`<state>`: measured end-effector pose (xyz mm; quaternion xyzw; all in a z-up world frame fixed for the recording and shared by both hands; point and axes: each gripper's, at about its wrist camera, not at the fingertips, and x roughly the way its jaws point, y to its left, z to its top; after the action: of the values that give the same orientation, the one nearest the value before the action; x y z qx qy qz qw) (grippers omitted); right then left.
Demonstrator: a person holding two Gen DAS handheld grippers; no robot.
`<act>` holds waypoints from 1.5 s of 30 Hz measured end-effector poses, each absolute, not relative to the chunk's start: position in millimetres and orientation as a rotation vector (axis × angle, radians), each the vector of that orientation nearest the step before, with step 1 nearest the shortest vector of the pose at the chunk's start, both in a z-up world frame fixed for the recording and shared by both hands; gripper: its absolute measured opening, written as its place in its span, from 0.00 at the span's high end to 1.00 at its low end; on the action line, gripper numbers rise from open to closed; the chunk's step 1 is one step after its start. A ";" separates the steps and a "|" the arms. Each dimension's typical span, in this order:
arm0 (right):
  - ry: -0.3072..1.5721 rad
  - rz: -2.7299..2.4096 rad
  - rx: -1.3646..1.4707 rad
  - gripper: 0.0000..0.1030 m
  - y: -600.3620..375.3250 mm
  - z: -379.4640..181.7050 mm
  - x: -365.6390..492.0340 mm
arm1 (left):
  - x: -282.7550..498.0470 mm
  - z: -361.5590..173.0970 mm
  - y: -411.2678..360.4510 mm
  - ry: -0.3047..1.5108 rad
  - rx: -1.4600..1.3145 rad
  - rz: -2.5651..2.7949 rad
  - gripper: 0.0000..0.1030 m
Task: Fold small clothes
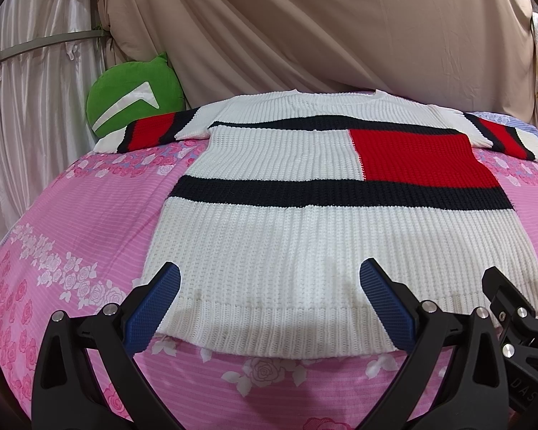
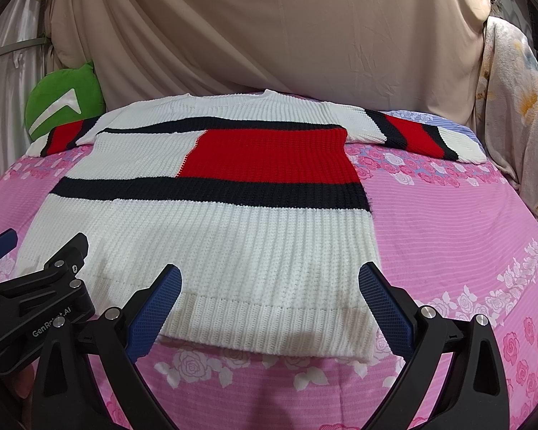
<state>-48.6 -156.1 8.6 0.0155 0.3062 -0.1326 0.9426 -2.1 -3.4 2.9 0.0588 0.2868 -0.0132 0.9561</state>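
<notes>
A white knit sweater (image 1: 269, 251) with navy bands and a red block lies flat and spread out on a bed covered by a pink rose-print sheet (image 1: 71, 215), its collar at the far end and its ribbed hem nearest the fingers. In the left wrist view the left gripper (image 1: 269, 279) hovers at the hem with its blue-padded fingers (image 1: 154, 308) spread wide and grasping nothing; the hem's left corner sits just beside the left-hand finger, and the middle stretch of hem lies between the two. In the right wrist view the right gripper (image 2: 270, 279) is likewise released, its fingers (image 2: 385, 308) wide apart, with the hem's right corner just inside the right-hand finger. Whether either pair of fingers touches the knit cannot be told. The two tools are close together: part of the right one shows at the right edge of the left view, and the left one's black body shows at the left edge of the right view. Both sleeves stretch outward at the far end, well beyond the fingers, each striped navy, red and navy with a white cuff. Far ahead and to the left of the fingers, a green cushion (image 1: 132, 96) with a white mark rests behind the left sleeve. A beige draped cloth (image 1: 305, 28) hangs behind the bed, and a pale floral fabric (image 2: 513, 107) hangs far off to the right of the right fingers.
</notes>
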 end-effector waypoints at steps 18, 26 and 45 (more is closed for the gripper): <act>0.583 -0.305 0.325 0.05 -407.4 55.3 20.1 | 29.0 20.5 44.2 0.644 -0.008 -0.172 0.05; 0.579 -0.486 0.626 0.18 -599.8 38.9 91.8 | 98.3 26.5 60.9 0.690 0.005 -0.084 0.05; 0.515 0.296 0.222 0.86 -295.0 153.0 284.4 | 182.7 69.5 67.7 0.630 0.000 -0.043 0.05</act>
<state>284.4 -295.0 153.0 0.1093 0.2530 0.1456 0.9502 182.7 67.7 69.5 0.0000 0.3098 -0.0211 0.9506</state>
